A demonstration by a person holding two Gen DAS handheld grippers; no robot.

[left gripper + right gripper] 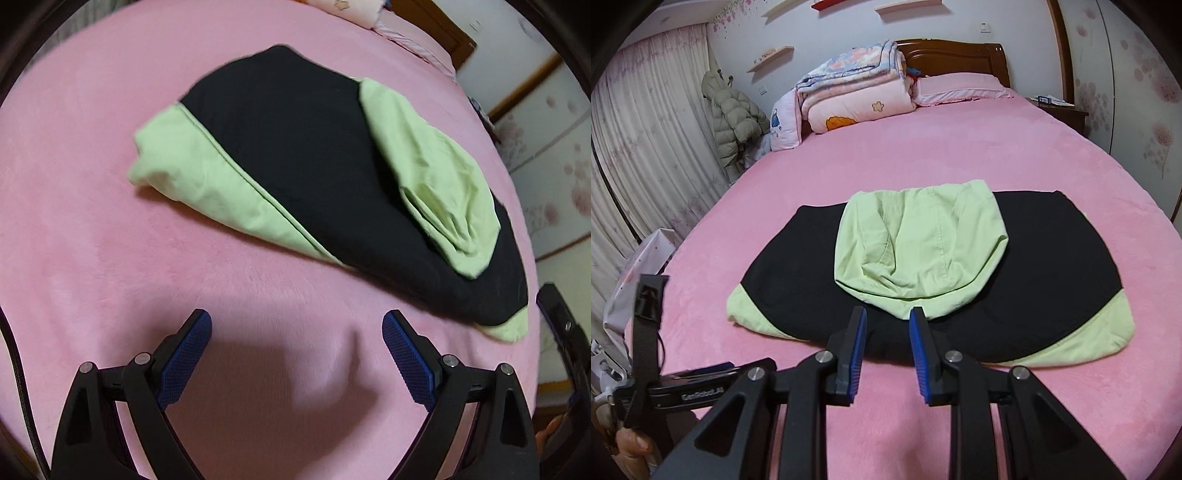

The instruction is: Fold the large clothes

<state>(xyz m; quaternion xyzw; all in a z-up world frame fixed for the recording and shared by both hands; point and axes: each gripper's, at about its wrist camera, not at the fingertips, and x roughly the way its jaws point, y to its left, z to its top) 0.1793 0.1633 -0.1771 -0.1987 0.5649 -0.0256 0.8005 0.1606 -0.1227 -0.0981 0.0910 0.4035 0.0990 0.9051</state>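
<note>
Pink plush bedding covers the bed [960,155] on which we work, with a stack of folded quilts [857,92] and a pillow [960,88] against the wooden headboard [960,55] at its far end. Our landmark is the hoodie [1052,266], black in the body with pale green sleeves, lying across the near half of the bed and already narrowed, both sleeves tucked under or alongside the body as far as we can judge. Its green hood [919,254] lies flipped flat onto the black back panel.

Our left hand-held gripper [297,321] hangs over bare bedding just beside the hoodie's long edge, its 2 fingers spread wide and holding nothing. Our right hand-held gripper [888,314] sits at the hoodie's near edge, right below the hood's rim, its blue pads [918,343] parted by a narrow gap with no cloth visibly caught between them.

We judge the garment soft, limp and fairly light, thick enough in its stacked layers to resist a crisp crease and likely to sag or slide apart if lifted by 1 layer only. The plush beneath should grip it somewhat. We would pinch all layers together at the 2 green corners of 1 short end, then carry that end over toward the other.
</note>
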